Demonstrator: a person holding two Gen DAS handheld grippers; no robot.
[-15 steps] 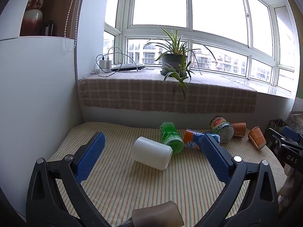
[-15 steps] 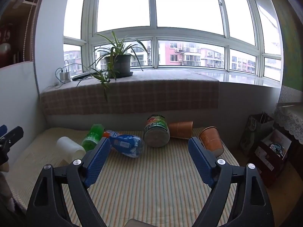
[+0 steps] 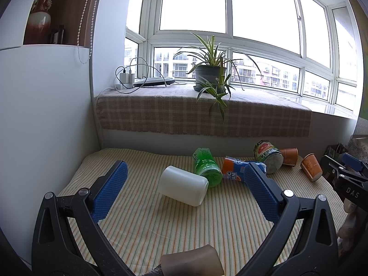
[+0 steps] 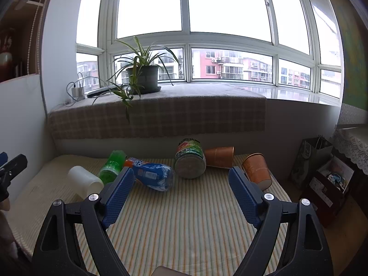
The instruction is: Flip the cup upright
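Note:
A white cup lies on its side on the striped cloth, also at the left in the right wrist view. Two orange cups lie tipped at the back right: one against the wall, one nearer the edge; they also show in the left wrist view. My left gripper is open and empty, with the white cup seen between its fingers, a little beyond them. My right gripper is open and empty, short of the bottles and cups.
A green bottle, a blue and orange bottle and a labelled can lie on the cloth. A potted plant stands on the sill. Bags stand to the right of the table.

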